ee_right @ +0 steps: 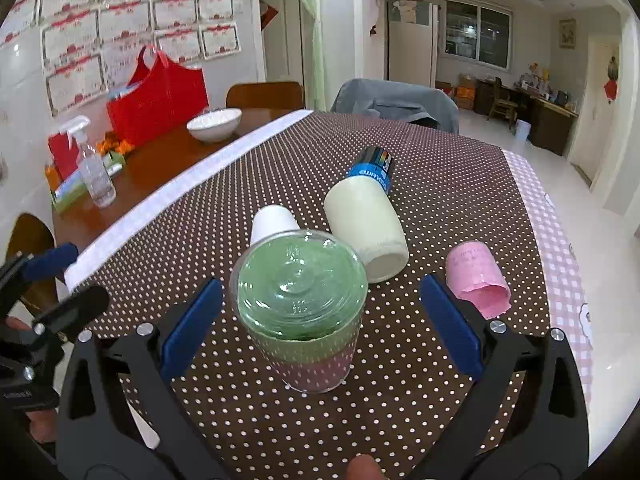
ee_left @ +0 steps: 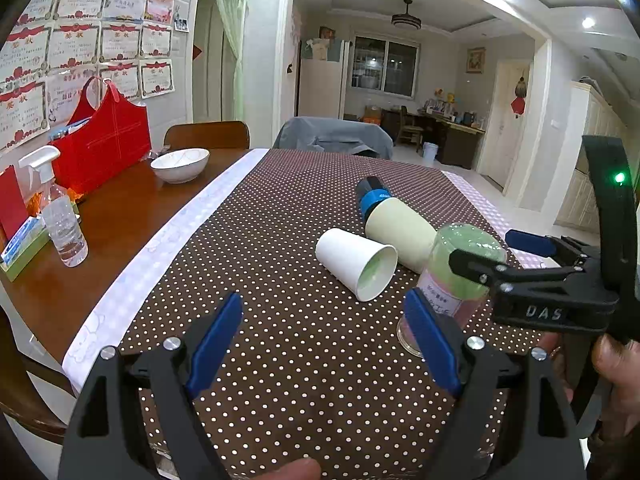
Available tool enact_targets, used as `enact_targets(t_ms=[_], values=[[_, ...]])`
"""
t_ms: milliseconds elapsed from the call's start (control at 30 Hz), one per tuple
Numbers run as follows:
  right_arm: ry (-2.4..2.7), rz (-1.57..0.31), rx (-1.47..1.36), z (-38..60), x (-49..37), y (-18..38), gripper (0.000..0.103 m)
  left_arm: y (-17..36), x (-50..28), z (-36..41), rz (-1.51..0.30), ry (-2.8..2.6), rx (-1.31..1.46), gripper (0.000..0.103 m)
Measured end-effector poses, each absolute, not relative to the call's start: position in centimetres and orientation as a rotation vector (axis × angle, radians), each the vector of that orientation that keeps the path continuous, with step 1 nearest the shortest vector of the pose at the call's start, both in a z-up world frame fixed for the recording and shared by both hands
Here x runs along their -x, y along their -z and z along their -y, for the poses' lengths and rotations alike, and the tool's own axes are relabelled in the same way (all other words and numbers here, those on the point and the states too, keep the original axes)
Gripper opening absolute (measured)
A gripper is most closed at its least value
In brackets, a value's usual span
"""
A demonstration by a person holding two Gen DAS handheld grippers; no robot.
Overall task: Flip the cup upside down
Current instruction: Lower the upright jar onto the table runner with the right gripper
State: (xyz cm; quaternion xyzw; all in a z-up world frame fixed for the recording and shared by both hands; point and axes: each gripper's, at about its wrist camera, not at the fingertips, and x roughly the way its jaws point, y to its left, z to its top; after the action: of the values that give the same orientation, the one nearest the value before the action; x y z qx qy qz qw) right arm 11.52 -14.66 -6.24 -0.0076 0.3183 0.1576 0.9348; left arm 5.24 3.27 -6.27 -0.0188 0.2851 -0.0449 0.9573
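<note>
The brown tablecloth w/ white polka dots [ee_left: 280, 320] covers most of the wooden table [ee_left: 120, 216], w/ a white strip along its left edge. Beyond it sit a red tote bag [ee_left: 104, 148], a white ceramic bowl [ee_left: 180, 165] and a clear spray bottle w/ white trigger [ee_left: 60, 208], all on bare wood and well apart from the cups.

The clear plastic cup w/ green and pink paper inside [ee_right: 300, 312] stands upside down on the cloth, rim down, flat base up. It sits btwn the fingers of the right gripper [ee_right: 316, 328], whose blue pads [ee_right: 192, 324] are spread wide on either side and not touching it. In the left wrist view the same cup [ee_left: 452, 280] is just beside the right-hand pad of the left gripper [ee_left: 324, 344]; that gripper's jaws are also spread, nothing btwn them.

Behind the clear cup lies a cream-coloured cup [ee_right: 366, 228] on its side, mouth toward the cam, touching a black-and-blue can [ee_right: 372, 166] at its far end. A small white paper cup [ee_left: 356, 262] lies on its side just beside the cream one, mouth toward the left cam. A pink paper cup [ee_right: 478, 284] lies on its side near the right finger of the right gripper, apart from the others.
</note>
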Motion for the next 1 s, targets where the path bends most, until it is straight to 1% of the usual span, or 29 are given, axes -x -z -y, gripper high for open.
enact_targets(t_ms=[700, 1000], values=[[-0.4, -0.645, -0.19, 17.7, -10.3, 3.1, 0.097, 3.5, -3.8, -1.7, -0.528, 0.12, -0.004, 0.082], [-0.392, -0.619, -0.242, 19.3, -7.5, 0.4, 0.097, 1.6, -2.4, -0.2, -0.486, 0.139, -0.029, 0.082]])
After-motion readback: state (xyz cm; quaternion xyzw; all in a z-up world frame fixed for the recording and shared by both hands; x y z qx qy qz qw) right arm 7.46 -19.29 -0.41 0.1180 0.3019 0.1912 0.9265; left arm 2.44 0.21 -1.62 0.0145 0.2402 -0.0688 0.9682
